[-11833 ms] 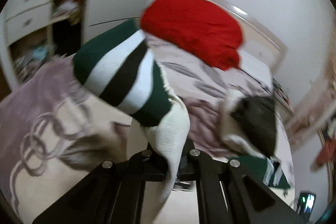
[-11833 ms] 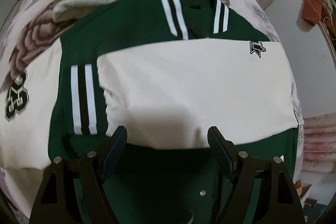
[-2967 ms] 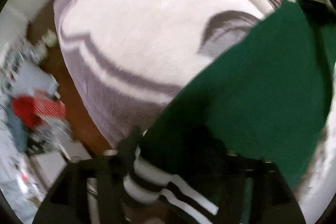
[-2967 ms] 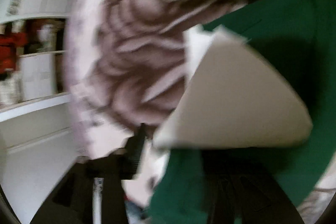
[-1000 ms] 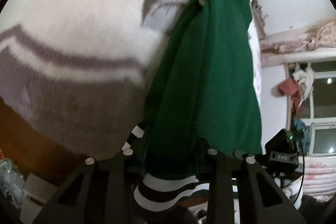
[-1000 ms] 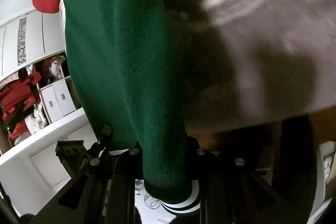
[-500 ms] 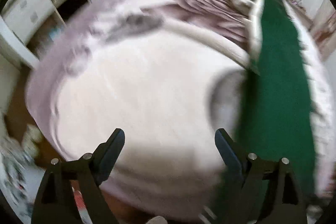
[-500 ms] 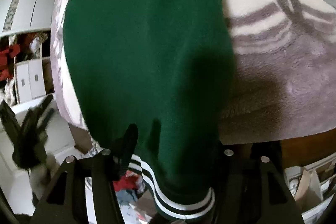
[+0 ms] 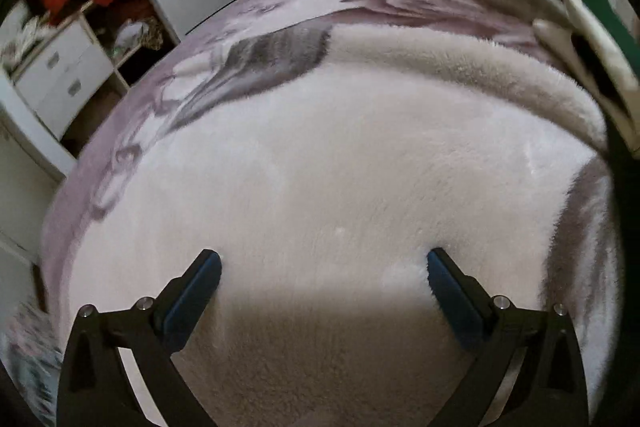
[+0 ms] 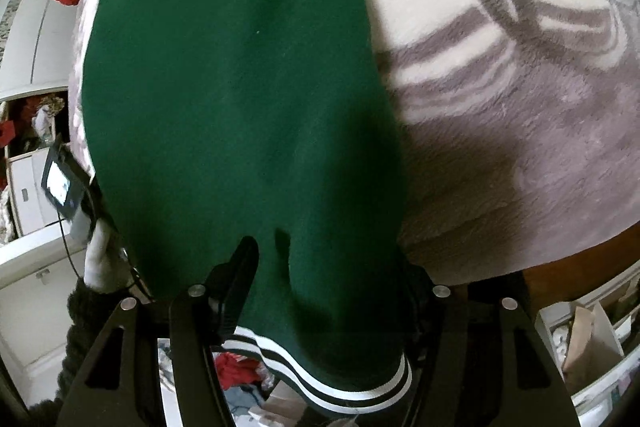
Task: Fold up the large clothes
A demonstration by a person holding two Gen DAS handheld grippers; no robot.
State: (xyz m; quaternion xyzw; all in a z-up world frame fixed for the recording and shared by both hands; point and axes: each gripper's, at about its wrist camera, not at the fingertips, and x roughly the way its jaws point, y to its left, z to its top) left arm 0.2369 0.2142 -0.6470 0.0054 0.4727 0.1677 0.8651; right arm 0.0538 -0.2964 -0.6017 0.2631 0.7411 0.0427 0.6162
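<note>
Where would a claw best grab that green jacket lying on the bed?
Probably the striped hem of the green jacket. It overhangs the near edge of the blanket, so it is a free, thick band. Come from that near side, one finger above the cloth and one beneath.

no readable text, labels, brands or numbers anywhere

The blanket (image 9: 320,167) filling the frame's middle is thick, fluffy plush, matt with a visible nap. The green garment (image 10: 240,87) is a matt, dense knit with ribbed striped trim. The fingers (image 9: 192,291) are matt black plastic with shiny metal screws.
</note>
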